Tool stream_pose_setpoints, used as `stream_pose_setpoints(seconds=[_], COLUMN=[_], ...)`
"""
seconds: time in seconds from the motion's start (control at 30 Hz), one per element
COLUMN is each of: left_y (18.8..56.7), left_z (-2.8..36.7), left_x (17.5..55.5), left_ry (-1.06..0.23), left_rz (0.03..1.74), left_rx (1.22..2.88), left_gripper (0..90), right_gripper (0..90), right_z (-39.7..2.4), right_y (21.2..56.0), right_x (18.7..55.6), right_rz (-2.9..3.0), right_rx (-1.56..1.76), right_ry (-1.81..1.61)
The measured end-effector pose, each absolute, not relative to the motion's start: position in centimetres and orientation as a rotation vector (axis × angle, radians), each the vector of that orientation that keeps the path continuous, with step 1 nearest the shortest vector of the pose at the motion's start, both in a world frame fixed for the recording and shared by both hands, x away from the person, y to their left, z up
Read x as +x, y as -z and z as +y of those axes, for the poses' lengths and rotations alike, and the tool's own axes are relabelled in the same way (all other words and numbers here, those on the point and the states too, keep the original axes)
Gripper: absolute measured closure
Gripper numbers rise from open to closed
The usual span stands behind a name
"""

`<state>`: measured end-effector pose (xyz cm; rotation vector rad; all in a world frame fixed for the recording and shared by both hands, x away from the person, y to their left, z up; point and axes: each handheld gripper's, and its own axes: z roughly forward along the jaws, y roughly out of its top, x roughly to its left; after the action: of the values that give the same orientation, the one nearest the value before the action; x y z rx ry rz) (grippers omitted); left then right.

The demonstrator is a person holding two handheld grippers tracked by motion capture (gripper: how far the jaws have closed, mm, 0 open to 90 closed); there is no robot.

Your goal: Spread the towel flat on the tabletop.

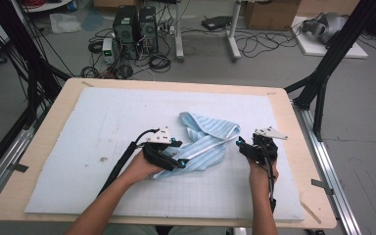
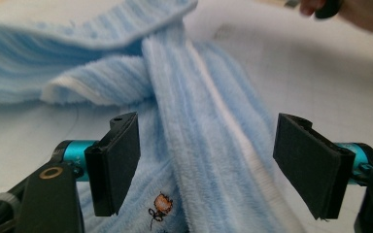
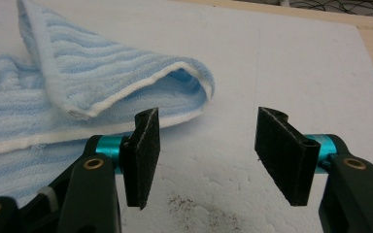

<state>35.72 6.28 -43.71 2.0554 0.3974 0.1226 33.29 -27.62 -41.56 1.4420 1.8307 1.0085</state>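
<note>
Lying crumpled mid-counter on the white foam mat (image 1: 103,122), the light-blue striped terry towel (image 1: 203,144) sits between the left gripper (image 2: 206,162), jaws apart straddling it for a pinch, and the right gripper (image 3: 206,155), gaping empty beside its folded edge.

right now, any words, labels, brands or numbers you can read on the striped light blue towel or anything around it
No readable text anywhere.
Striped light blue terry towel: a small embroidered orange figure, a picture, no letters.
White foam board: faint grid lines, no numbers.
Black computer towers on the floor: any labels too small to read.
</note>
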Motion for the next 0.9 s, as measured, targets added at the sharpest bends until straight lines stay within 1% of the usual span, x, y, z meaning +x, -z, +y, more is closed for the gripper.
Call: stream_pose_setpoints(seconds=[0.03,0.07,0.1,0.17,0.2,0.27,0.37,0.47,0.6,0.7,0.83,0.9], left_y=[43.9,44.1,44.2,44.1,43.9,43.3,42.0,40.7,40.0,40.2,39.8,39.5], left_z=[6.1,5.9,5.8,5.7,5.8,6.1,7.0,8.2,10.2,11.8,13.4,13.9], left_x=[35.8,35.8,35.9,35.9,36.0,36.2,36.5,36.9,37.9,38.8,39.2,39.4], left_ry=[-0.131,-0.136,-0.128,-0.124,-0.116,-0.085,-0.036,-0.049,-0.161,-0.231,-0.32,-0.322], left_rz=[0.398,0.388,0.37,0.338,0.337,0.351,0.379,0.411,0.539,0.655,0.731,0.741], left_rx=[2.081,2.11,2.132,2.14,2.127,2.051,1.899,1.774,1.667,1.594,1.496,1.488], left_gripper=[29.8,35.6,48.2,76.4,80.3,82.6,83.1,83.5,83.6,83.6,83.6,83.6], right_gripper=[41.7,41.7,41.7,41.7,41.7,41.7,41.8,42.1,44.3,49.6,51.7,53.5], right_z=[-27.6,-27.6,-27.7,-27.7,-27.7,-27.6,-27.5,-27.3,-26.9,-26.2,-24.9,-24.1], right_y=[41.6,41.6,41.6,41.7,41.7,41.7,41.8,42.0,42.2,42.4,42.4,42.3], right_x=[33.3,33.3,33.2,33.2,33.2,33.2,33.2,33.2,33.2,33.3,33.2,33.3], right_rz=[1.829,1.83,1.829,1.829,1.829,1.831,1.831,1.829,1.853,1.908,1.982,2.018], right_rx=[1.446,1.446,1.451,1.449,1.449,1.449,1.452,1.455,1.436,1.387,1.307,1.262], right_ry=[-1.01,-1.011,-1.01,-1.012,-1.011,-1.013,-1.018,-1.027,-1.043,-1.058,-1.127,-1.188])
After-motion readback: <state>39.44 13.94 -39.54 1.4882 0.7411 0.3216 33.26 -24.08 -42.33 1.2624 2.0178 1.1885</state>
